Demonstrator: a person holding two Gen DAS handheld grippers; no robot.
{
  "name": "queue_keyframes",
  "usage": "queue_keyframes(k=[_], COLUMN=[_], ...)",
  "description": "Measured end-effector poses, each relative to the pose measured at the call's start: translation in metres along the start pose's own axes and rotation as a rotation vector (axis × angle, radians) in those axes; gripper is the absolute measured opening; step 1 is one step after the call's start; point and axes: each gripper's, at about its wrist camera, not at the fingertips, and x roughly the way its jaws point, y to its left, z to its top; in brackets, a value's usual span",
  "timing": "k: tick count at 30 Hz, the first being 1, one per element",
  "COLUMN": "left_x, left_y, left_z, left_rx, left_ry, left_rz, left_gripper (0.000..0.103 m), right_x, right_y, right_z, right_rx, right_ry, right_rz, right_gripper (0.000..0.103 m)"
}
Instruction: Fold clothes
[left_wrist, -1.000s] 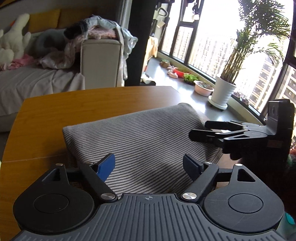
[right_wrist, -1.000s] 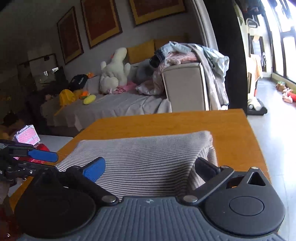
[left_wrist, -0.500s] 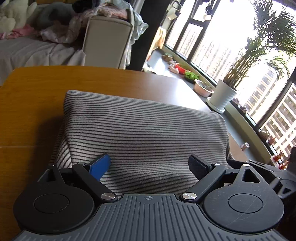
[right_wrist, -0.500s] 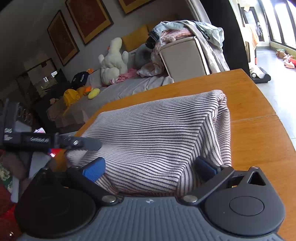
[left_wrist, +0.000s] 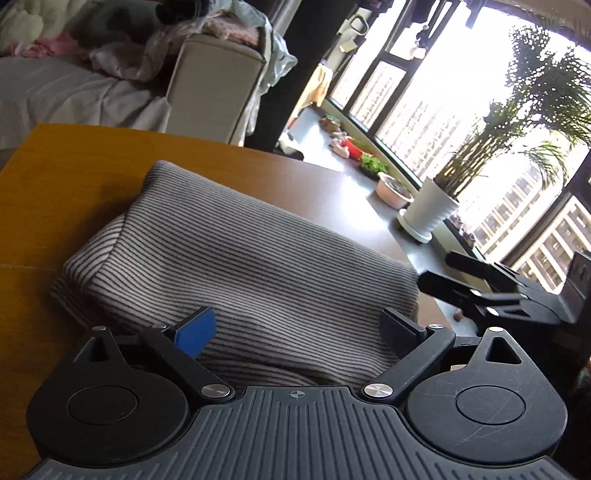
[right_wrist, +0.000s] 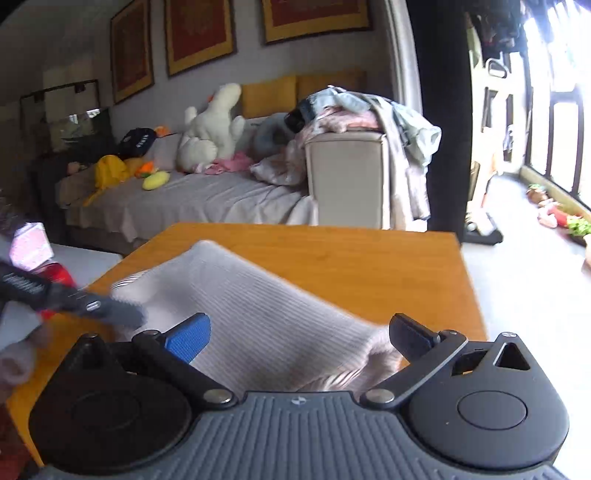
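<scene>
A grey striped folded garment (left_wrist: 251, 266) lies on the wooden table (left_wrist: 66, 177); it also shows, blurred, in the right wrist view (right_wrist: 258, 314). My left gripper (left_wrist: 299, 328) is open, its fingers standing apart over the garment's near edge, holding nothing. My right gripper (right_wrist: 303, 336) is open over the garment's near right corner. The right gripper shows at the right of the left wrist view (left_wrist: 491, 288), beside the garment's right end. The left gripper shows blurred at the left of the right wrist view (right_wrist: 74, 299).
A beige sofa arm (right_wrist: 347, 177) piled with clothes stands beyond the table. A bed with plush toys (right_wrist: 210, 133) is behind it. A potted palm (left_wrist: 432, 210) and small pots stand by the window. The table's right edge (right_wrist: 469, 280) drops to the floor.
Both grippers have pulled back and risen off the garment. The right gripper has swung out to the garment's right end. The garment stays folded on the table.
</scene>
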Motion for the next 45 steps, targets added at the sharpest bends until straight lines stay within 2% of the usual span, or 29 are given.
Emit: queue_keyframes(k=[3, 5, 6, 9, 16, 19, 26, 29, 32, 33, 35, 38, 41, 43, 45], left_x=[0.008, 0.016, 0.021, 0.032, 0.059, 0.069, 0.072, 0.069, 0.059, 0.051, 0.035, 0.014, 0.013, 0.024, 0.030], left_y=[-0.005, -0.002, 0.003, 0.015, 0.021, 0.021, 0.030, 0.035, 0.033, 0.029, 0.018, -0.005, -0.015, -0.009, 0.001], left_z=[-0.011, -0.014, -0.013, -0.007, 0.014, 0.020, 0.025, 0.024, 0.024, 0.023, 0.017, 0.001, -0.014, -0.025, -0.030], left_rx=[-0.013, -0.002, -0.009, -0.032, 0.012, 0.026, -0.009, 0.004, 0.014, 0.019, 0.058, 0.111, 0.138, 0.126, 0.104], left_ry=[0.059, 0.075, 0.077, 0.075, 0.041, 0.035, 0.023, 0.050, 0.065, 0.046, -0.002, -0.025, 0.021, 0.066, 0.069], left_rz=[-0.021, 0.014, 0.015, 0.013, 0.041, 0.041, -0.004, -0.033, -0.002, 0.021, 0.009, -0.070, -0.114, -0.103, -0.098], left_gripper=[0.098, 0.098, 0.098, 0.098, 0.098, 0.102, 0.103, 0.103, 0.103, 0.103, 0.103, 0.103, 0.103, 0.103, 0.099], right_x=[0.042, 0.066, 0.073, 0.068, 0.027, 0.014, 0.000, 0.000, 0.004, 0.005, 0.007, 0.007, 0.007, 0.006, 0.005], right_y=[-0.013, -0.018, -0.019, -0.021, -0.021, -0.013, 0.011, 0.007, 0.006, 0.007, 0.008, 0.009, 0.008, 0.008, 0.010], right_z=[0.004, -0.002, -0.008, -0.025, -0.058, -0.068, -0.080, -0.078, -0.075, -0.074, -0.073, -0.072, -0.071, -0.071, -0.071], right_rx=[-0.067, -0.077, -0.070, -0.041, 0.099, 0.165, 0.236, 0.240, 0.217, 0.208, 0.193, 0.183, 0.183, 0.183, 0.170], right_ry=[0.075, 0.151, 0.175, 0.165, 0.168, 0.176, 0.144, 0.154, 0.174, 0.175, 0.178, 0.178, 0.182, 0.181, 0.183], right_rz=[-0.128, -0.166, -0.161, -0.161, -0.094, -0.059, -0.089, -0.075, -0.062, -0.060, -0.058, -0.053, -0.041, -0.038, -0.048], right_gripper=[0.103, 0.103, 0.103, 0.103, 0.103, 0.103, 0.103, 0.103, 0.103, 0.103, 0.103, 0.103, 0.103, 0.103, 0.103])
